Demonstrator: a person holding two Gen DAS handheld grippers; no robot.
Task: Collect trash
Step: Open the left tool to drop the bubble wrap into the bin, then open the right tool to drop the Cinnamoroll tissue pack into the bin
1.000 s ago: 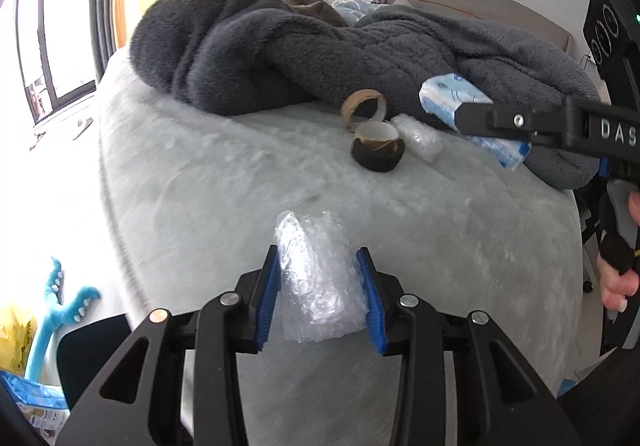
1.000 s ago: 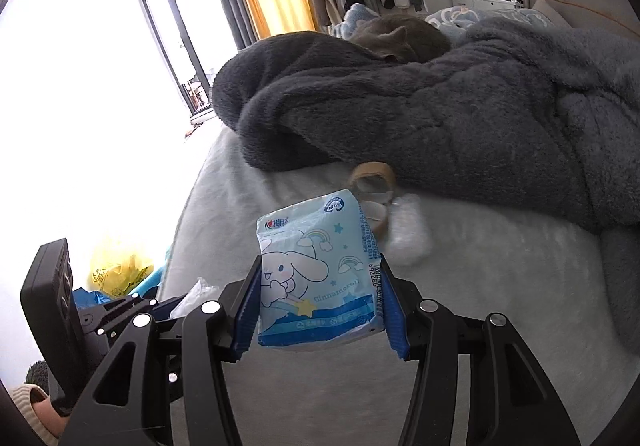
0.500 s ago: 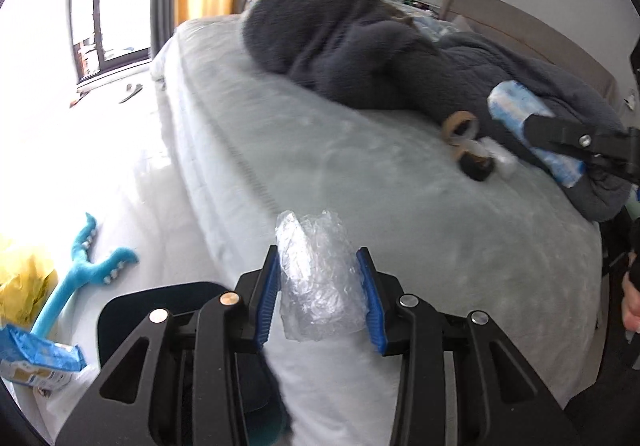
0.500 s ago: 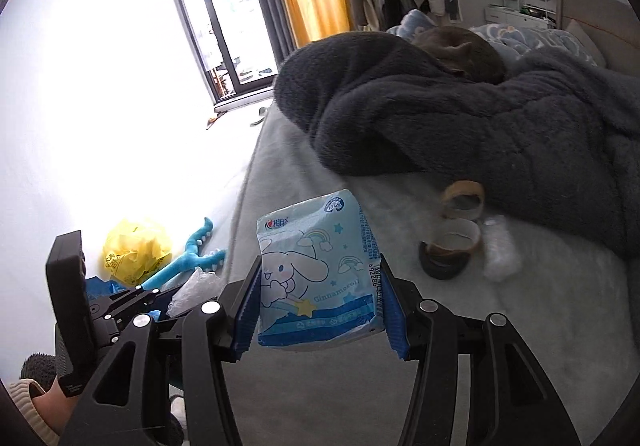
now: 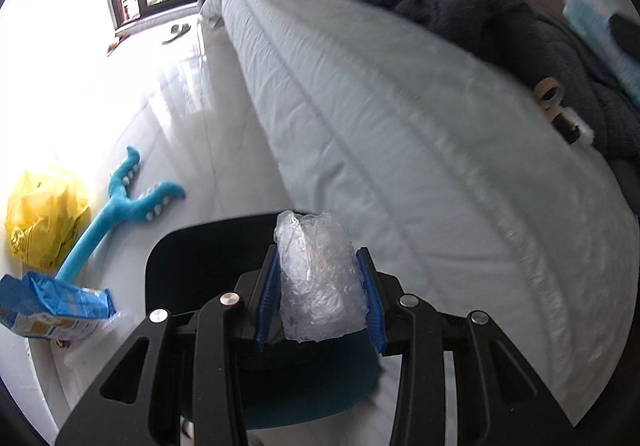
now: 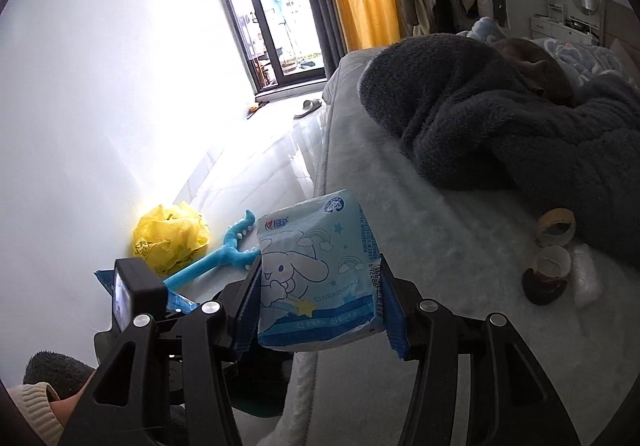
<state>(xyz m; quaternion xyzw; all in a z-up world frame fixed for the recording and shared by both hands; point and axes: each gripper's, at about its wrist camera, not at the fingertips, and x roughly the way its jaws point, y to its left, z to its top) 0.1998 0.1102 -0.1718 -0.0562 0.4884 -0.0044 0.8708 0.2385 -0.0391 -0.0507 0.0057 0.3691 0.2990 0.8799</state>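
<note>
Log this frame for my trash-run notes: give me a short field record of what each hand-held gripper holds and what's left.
left hand-held gripper: shut on plastic wad
right hand-held gripper: shut on tissue pack
under left: dark bin
on bed: tape rolls, plastic scrap
on floor: yellow bag, blue toy, blue wrapper

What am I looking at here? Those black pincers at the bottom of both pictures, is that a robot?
No robot: a person holds a two-fingered claw in each hand, with a camera on each looking along its fingers. One picture is from the left claw, squeezing crumpled clear plastic above a dark bin. The other is from the right claw, gripping a blue tissue pack. On the bed lie a grey blanket and tape rolls. A yellow bag sits on the floor.
</note>
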